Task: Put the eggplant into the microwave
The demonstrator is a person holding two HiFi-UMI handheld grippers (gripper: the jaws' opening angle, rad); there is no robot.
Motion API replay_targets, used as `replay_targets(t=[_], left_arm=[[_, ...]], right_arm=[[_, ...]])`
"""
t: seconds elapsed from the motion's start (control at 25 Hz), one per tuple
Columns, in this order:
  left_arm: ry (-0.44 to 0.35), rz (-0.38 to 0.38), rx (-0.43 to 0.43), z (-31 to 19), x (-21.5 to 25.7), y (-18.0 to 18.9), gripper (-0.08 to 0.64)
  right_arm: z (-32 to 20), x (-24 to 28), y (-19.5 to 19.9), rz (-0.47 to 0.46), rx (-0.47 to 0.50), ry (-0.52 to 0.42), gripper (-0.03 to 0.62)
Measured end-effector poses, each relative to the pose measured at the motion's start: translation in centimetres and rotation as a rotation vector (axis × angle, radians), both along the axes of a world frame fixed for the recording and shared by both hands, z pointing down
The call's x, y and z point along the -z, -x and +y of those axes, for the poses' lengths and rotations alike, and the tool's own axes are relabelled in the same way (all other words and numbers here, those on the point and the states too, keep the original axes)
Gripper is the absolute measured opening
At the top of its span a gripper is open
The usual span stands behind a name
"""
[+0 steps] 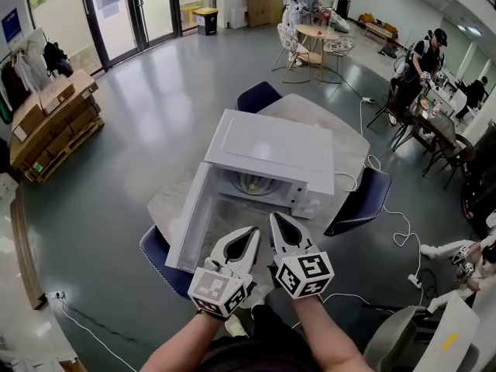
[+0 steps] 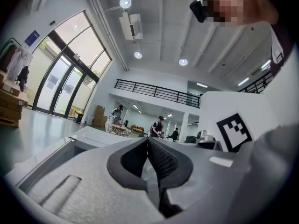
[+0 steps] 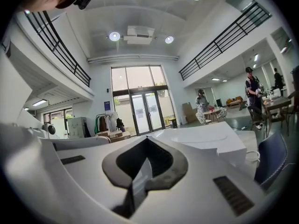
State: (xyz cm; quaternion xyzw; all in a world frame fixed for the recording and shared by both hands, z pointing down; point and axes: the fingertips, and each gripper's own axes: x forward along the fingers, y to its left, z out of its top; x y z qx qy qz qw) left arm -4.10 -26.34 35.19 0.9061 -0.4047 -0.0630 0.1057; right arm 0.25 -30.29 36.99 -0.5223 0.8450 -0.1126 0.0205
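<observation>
Both my tools were closed tight on nothing: left tool (image 1: 249, 232) and right tool (image 1: 277, 218) side by side at 6 o'clock of the microwave (image 1: 271, 147). It sat on the counter (image 1: 345, 142), its door (image 1: 188, 227) hanging open toward 7 o'clock. The eggplant I couldn't pick out (only a pale shape in the cavity). I judged the loading finished; next, push the door shut.

No legible text, brand or number found in any view. Blue sign (image 1: 11, 24) on the wall, upper left of the head view: print too small to read. Marker cubes (image 1: 219, 291) (image 1: 304, 274), lower centre, bear black-and-white square patterns only (no characters).
</observation>
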Motion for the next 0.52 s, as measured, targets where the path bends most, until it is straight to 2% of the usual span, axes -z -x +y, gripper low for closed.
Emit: replay_targets(t=[0.52], left_arm=[[-0.031,0.003,0.018,3.4,1.0,1.7,0.008]], right_arm=[[3.6,1.3,1.5,0.02,-0.015,-0.034,0.0]])
